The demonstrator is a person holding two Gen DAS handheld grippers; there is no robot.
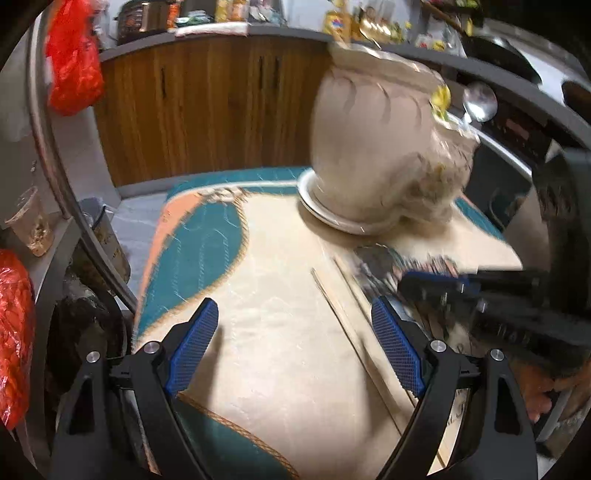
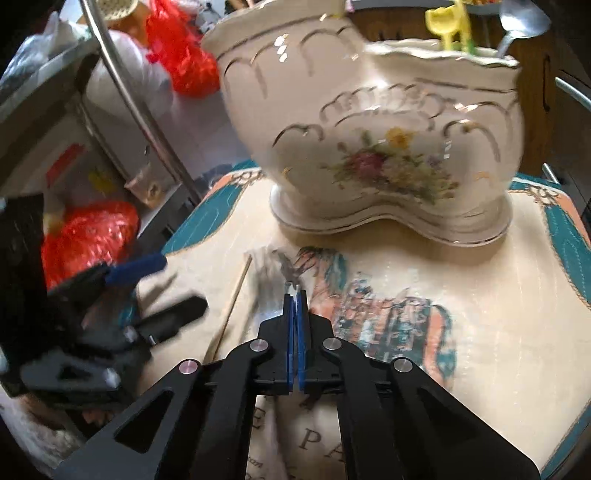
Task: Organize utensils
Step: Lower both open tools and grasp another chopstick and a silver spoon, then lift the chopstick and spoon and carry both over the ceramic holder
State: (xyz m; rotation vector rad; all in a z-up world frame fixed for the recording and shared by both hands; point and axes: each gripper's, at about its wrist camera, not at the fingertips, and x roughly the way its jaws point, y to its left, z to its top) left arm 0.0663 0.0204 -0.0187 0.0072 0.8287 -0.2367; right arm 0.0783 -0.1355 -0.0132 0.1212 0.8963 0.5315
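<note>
A cream ceramic vase (image 2: 373, 147) with a flower print stands on the printed cloth (image 2: 480, 295); it also shows in the left wrist view (image 1: 376, 147). A metal spoon (image 2: 521, 22) and a yellow plastic utensil (image 2: 450, 22) stick out of it. My right gripper (image 2: 295, 291) is shut on a metal fork (image 2: 284, 266), whose blurred tines show past the fingertips, low over the cloth in front of the vase. Thin wooden chopsticks (image 1: 347, 325) lie on the cloth. My left gripper (image 1: 295, 325) is open and empty above the cloth, left of the chopsticks.
Red plastic bags (image 1: 74, 62) hang and lie at the left by a metal rack (image 1: 55, 147). A wooden cabinet (image 1: 207, 107) and a cluttered counter stand behind. An oven front (image 1: 517, 136) is at the right. The cloth's edge drops off at left.
</note>
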